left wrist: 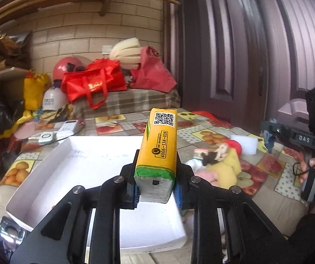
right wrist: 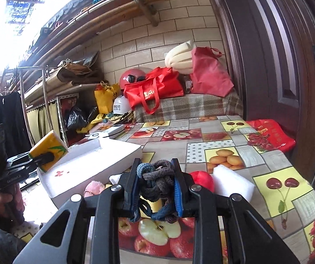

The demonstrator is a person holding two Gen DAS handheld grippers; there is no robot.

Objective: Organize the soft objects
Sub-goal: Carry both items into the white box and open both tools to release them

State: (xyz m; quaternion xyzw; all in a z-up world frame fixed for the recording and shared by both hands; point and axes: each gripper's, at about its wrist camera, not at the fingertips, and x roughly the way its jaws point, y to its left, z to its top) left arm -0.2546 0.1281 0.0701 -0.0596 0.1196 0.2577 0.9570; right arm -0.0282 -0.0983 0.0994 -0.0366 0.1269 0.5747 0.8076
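Right now, counter (right wrist: 241,145) under fruit-print cloth carries white tray (left wrist: 47,162) toward its left edge. Your left claw (left wrist: 156,176) clamped on yellow tissue pack (left wrist: 160,140), held above tray, clear of it. White foam block (right wrist: 232,181), red ball (right wrist: 202,179) and plush toy (left wrist: 223,165) lie mid-counter, right of tray. Your right claw (right wrist: 157,189) pinched on knotted dark cloth bundle (right wrist: 155,180), lifted off counter.
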